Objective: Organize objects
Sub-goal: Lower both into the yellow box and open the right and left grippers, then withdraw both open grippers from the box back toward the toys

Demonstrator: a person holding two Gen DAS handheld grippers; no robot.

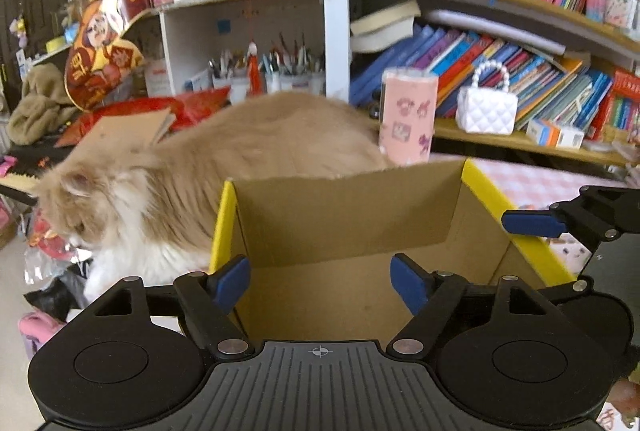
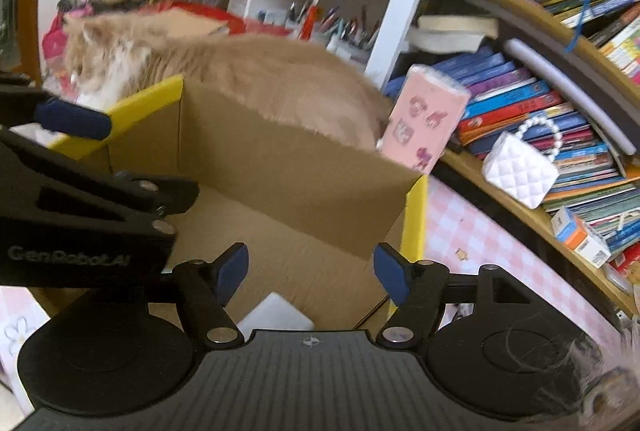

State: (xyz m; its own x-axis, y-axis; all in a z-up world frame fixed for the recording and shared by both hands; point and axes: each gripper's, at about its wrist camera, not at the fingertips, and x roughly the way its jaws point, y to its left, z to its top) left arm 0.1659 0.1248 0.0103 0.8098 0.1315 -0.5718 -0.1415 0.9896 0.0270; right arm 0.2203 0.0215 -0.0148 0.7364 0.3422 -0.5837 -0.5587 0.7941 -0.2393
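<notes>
An open cardboard box with yellow edges (image 1: pixel 344 215) stands right in front of both grippers; it also shows in the right wrist view (image 2: pixel 288 167). My left gripper (image 1: pixel 320 285) is open and empty over the box's near edge. My right gripper (image 2: pixel 311 273) is open and empty above the box's inside. A flat white object (image 2: pixel 276 313) lies on the box floor just below it. A pink printed pack (image 1: pixel 408 115) stands behind the box's far right corner, also in the right wrist view (image 2: pixel 426 121). The right gripper's blue fingertip (image 1: pixel 532 223) shows at the left view's right side.
A fluffy cream cat (image 1: pixel 192 175) stands behind the box, head to the left (image 2: pixel 120 51). Bookshelves full of books (image 1: pixel 520 71) rise behind. A white quilted handbag (image 1: pixel 486 107) sits on the lower shelf. The table has a pink checked cloth (image 2: pixel 480 239).
</notes>
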